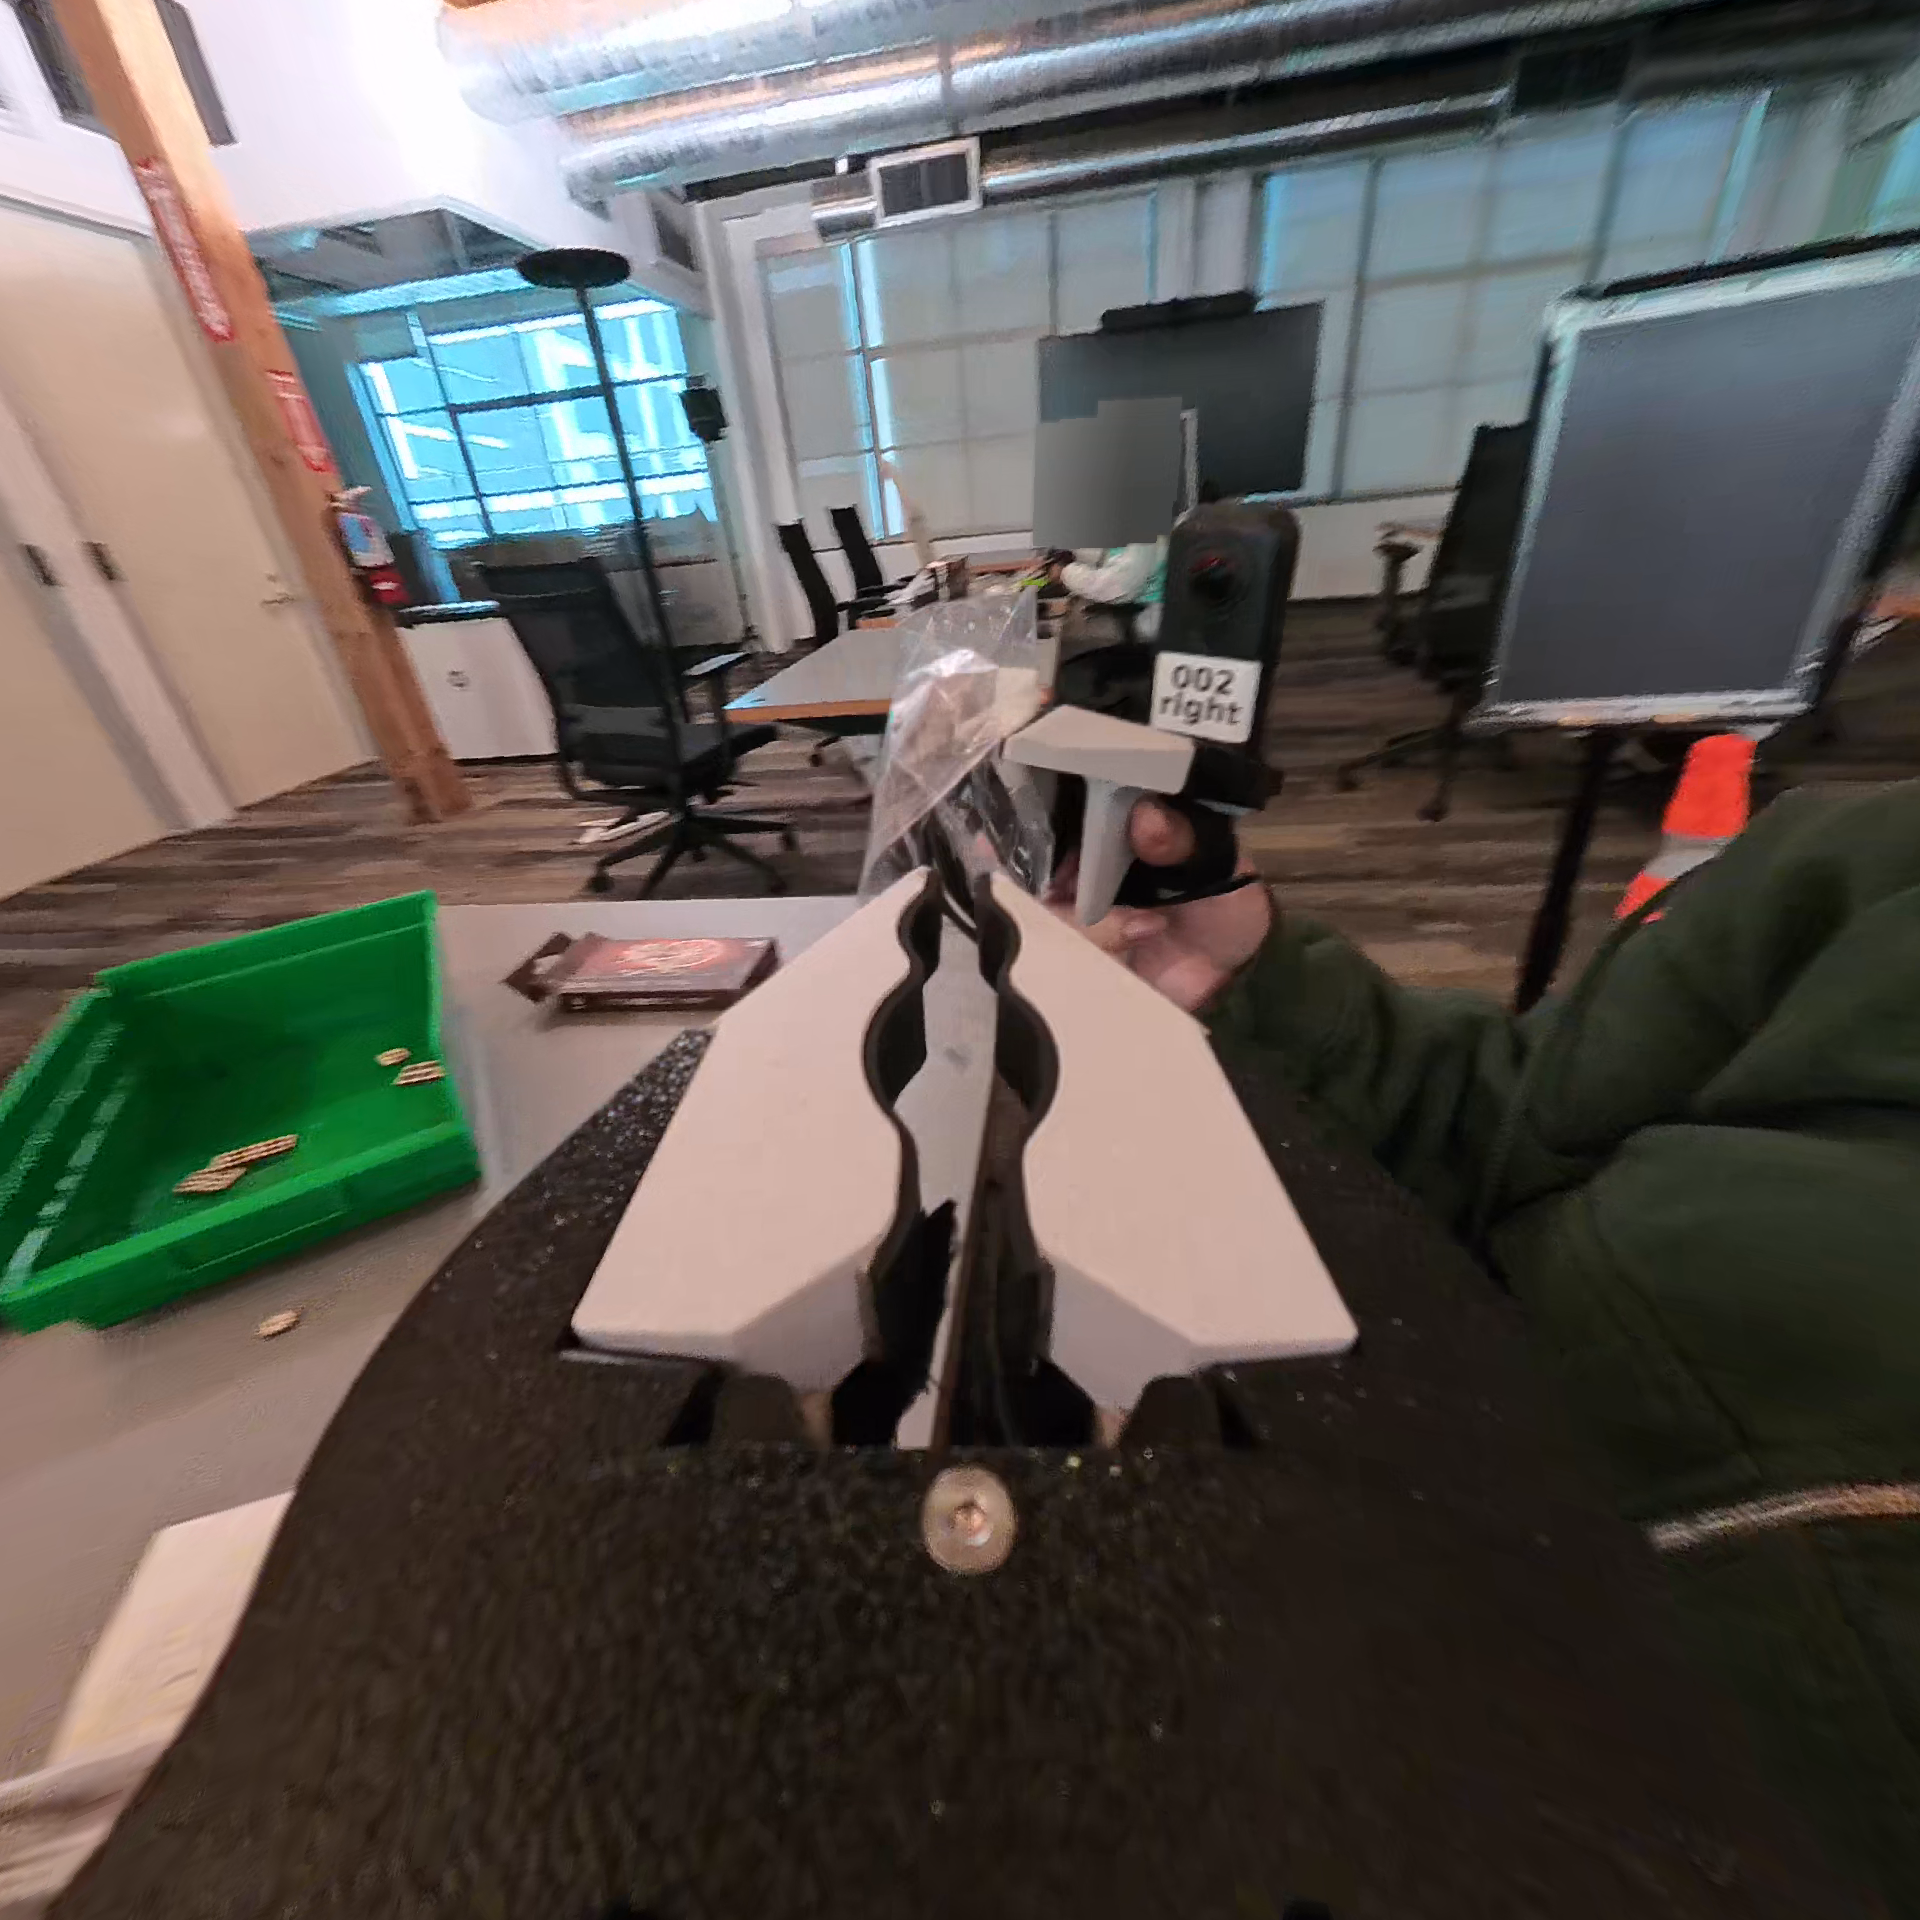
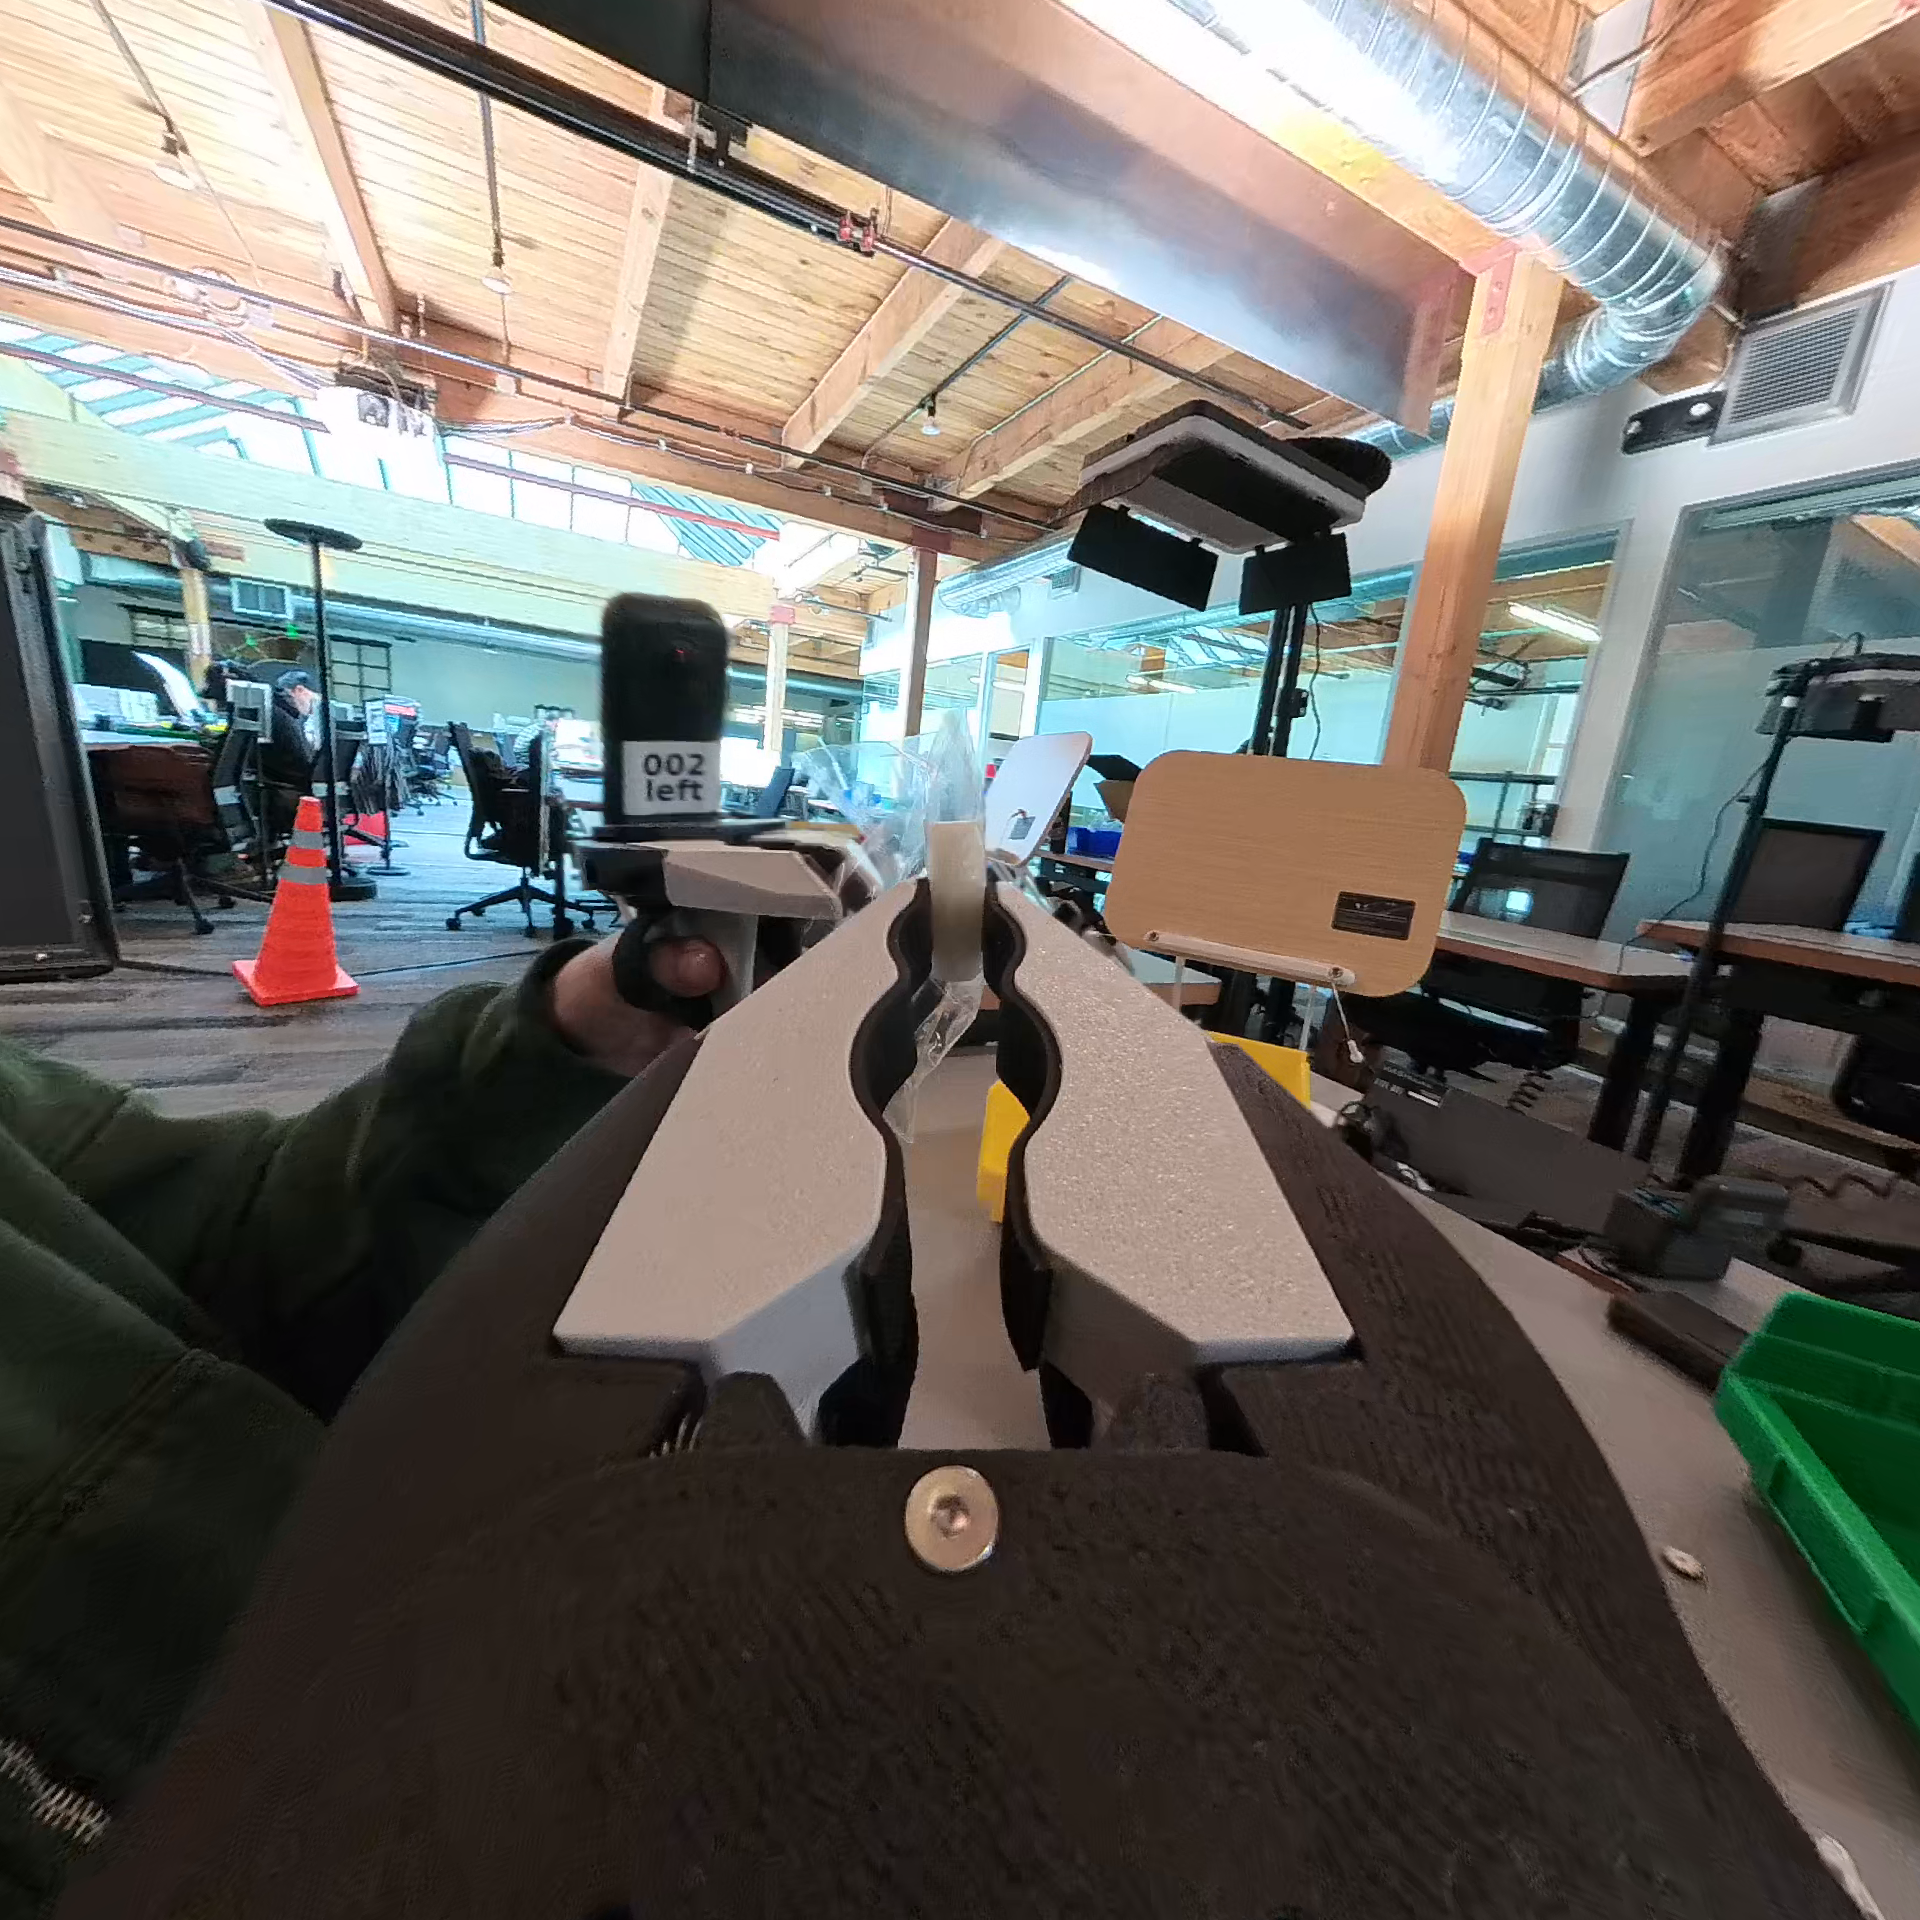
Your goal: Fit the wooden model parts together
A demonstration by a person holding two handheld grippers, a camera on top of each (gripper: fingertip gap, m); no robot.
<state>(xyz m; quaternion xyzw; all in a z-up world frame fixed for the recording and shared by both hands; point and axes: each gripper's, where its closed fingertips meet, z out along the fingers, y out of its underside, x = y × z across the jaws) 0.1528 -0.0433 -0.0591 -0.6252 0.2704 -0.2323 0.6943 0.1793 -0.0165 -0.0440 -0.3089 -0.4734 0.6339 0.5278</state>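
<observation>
Both grippers are held up above the bench, facing each other, with a clear plastic bag [image 1: 961,727] stretched between them. The left gripper [image 1: 958,896] has its fingers drawn nearly together, and the lower part of the bag runs down into the narrow gap at their tips, so it looks pinched there. The right gripper [image 2: 954,899] pinches the bag's top at its fingertips, a crumpled tail of plastic hanging back between the fingers. Pale wooden parts [image 1: 951,694] show inside the bag, though blur hides their shapes. On the bench's left side sits a green bin [image 1: 73,1164] with a few flat wooden pieces [image 1: 237,1162] lying in it, and one more piece [image 1: 277,1323] rests on the bench [image 1: 561,1081] just in front of the bin. A dark box [image 1: 649,971] lies near the bench's far edge.
</observation>
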